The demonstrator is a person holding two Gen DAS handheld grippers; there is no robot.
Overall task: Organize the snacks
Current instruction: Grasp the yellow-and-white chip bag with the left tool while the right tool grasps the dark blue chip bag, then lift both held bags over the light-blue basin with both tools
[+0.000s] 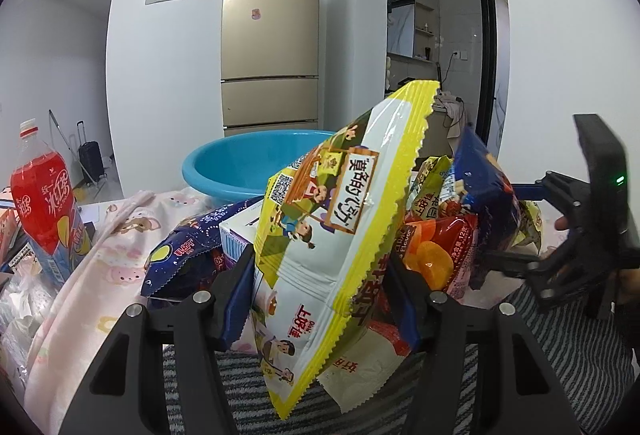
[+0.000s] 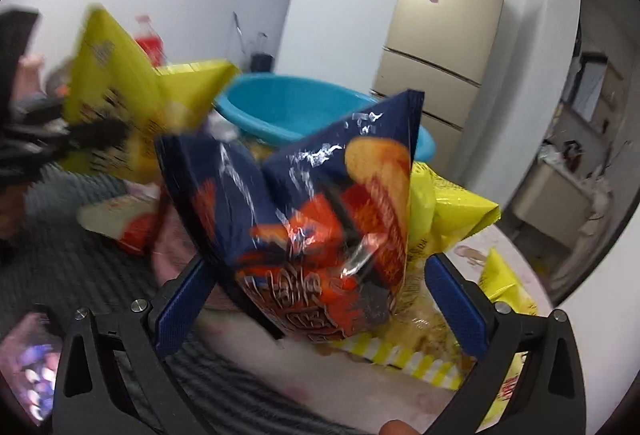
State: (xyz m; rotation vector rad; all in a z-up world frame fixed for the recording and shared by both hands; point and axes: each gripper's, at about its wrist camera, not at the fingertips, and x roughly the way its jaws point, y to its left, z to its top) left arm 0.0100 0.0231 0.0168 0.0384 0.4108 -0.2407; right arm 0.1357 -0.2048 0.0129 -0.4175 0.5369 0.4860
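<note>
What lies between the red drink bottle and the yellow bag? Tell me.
In the left wrist view, a pink bear-print cloth and a dark blue packet lie between the bottle and the yellow bag.

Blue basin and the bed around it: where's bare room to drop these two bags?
The blue basin shows nothing inside in the part visible, so it looks freest. Grey striped cover is bare near the camera, right of the left gripper. Crowded: the snack pile between basin and cover; pink bedding and the red drink bottle fill the left.
</note>
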